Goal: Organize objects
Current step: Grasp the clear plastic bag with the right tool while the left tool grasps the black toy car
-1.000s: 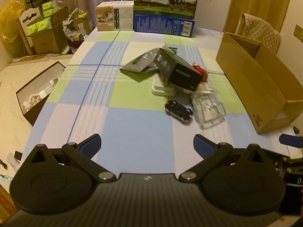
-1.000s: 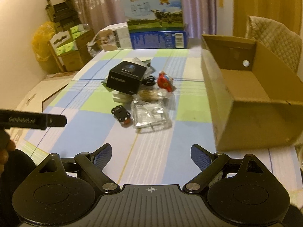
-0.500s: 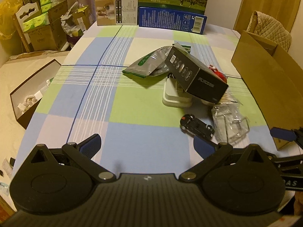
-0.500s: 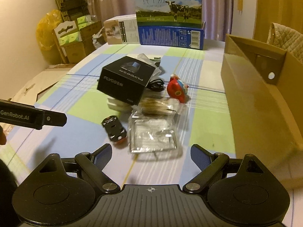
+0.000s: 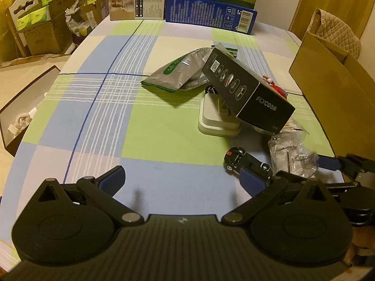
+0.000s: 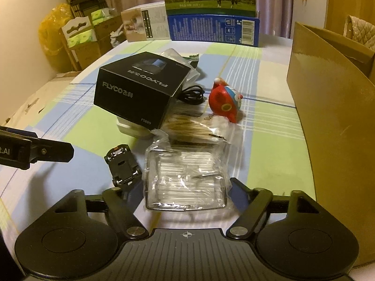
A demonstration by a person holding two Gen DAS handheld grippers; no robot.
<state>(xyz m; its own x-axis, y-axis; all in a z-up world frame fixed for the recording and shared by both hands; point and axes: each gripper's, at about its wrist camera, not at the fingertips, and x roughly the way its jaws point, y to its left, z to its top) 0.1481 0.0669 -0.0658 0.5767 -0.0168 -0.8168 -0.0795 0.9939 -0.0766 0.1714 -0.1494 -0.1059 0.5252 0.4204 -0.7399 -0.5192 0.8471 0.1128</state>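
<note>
Change: both grippers have come down close to the pile on the desk (image 5: 145,140).
Right gripper (image 6: 185,188): jaws closing around the clear packet (image 6: 185,180), not yet pressing it.
Left gripper (image 5: 181,180): jaws released, empty.
Packet: beside the toy car (image 6: 123,166).
Meaning: first pickup, probably for the cardboard box (image 6: 328,98).

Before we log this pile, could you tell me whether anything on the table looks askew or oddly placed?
Yes: the black FLYCO box sits tilted, one end propped on the white block rather than flat on the tablecloth. The silver pouch is crumpled against its far end.
</note>
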